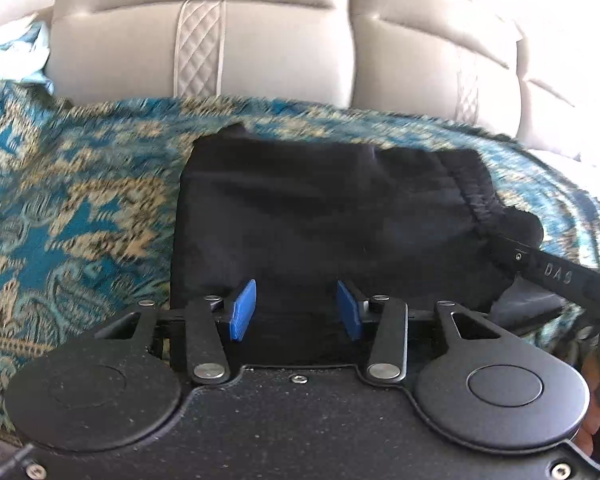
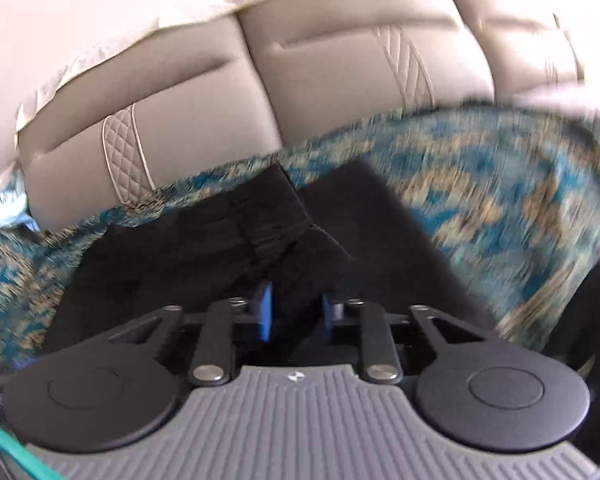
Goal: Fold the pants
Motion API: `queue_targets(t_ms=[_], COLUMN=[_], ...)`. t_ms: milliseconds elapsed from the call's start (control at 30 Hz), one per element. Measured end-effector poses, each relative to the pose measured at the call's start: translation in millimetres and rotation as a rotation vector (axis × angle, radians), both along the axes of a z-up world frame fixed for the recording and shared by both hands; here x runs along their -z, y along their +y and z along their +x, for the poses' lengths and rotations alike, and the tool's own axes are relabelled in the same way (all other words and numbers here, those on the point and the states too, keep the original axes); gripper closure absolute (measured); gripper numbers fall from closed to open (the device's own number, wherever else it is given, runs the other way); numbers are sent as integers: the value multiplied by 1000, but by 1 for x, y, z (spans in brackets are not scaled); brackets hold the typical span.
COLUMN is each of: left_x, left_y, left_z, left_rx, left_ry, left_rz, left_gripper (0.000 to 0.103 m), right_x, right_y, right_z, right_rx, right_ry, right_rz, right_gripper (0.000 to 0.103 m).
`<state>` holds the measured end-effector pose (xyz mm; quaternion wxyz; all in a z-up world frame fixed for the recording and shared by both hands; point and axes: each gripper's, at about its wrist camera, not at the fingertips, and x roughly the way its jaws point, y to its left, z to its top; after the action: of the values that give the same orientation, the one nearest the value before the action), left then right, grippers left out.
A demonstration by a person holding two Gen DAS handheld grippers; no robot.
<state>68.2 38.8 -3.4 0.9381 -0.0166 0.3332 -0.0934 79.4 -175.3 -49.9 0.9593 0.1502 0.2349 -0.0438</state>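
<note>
Black pants [image 1: 320, 216] lie folded on a teal and gold patterned cloth [image 1: 80, 200], the gathered waistband to the right. My left gripper [image 1: 296, 312] hovers over their near edge. Its blue pads stand apart and the dark fabric lies flat beneath the gap. A black finger [image 1: 556, 272] of the right gripper reaches in from the right at the waistband end. In the right wrist view, my right gripper [image 2: 296, 312] has a bunched fold of the pants [image 2: 204, 248] rising between its blue pads, which close on it.
Beige leather sofa back cushions [image 1: 280, 40] rise just behind the patterned cloth [image 2: 480, 184]. A pale blue cloth [image 1: 24, 48] lies bunched at the far left. A person's hand [image 1: 592, 400] shows at the lower right edge of the left wrist view.
</note>
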Motion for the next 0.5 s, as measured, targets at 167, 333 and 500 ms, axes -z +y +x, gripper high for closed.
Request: queue_targets(t_ms=[167,333,500], left_x=[6,15,17], left_y=[-12,-23,-21], left_z=[4,1,1], left_rx=[30,51,39], left_ry=[17,17,15], left_rz=[10,73,93], left_gripper=[60,60,57], right_x=[0,11,12], right_y=[-4,-13,-20], right_z=[-10,-8,-8], right_rx=[79,96,12], right_ry=[-6,64,55], right_rz=[-162,-179,-144], right_gripper=[79,74,47])
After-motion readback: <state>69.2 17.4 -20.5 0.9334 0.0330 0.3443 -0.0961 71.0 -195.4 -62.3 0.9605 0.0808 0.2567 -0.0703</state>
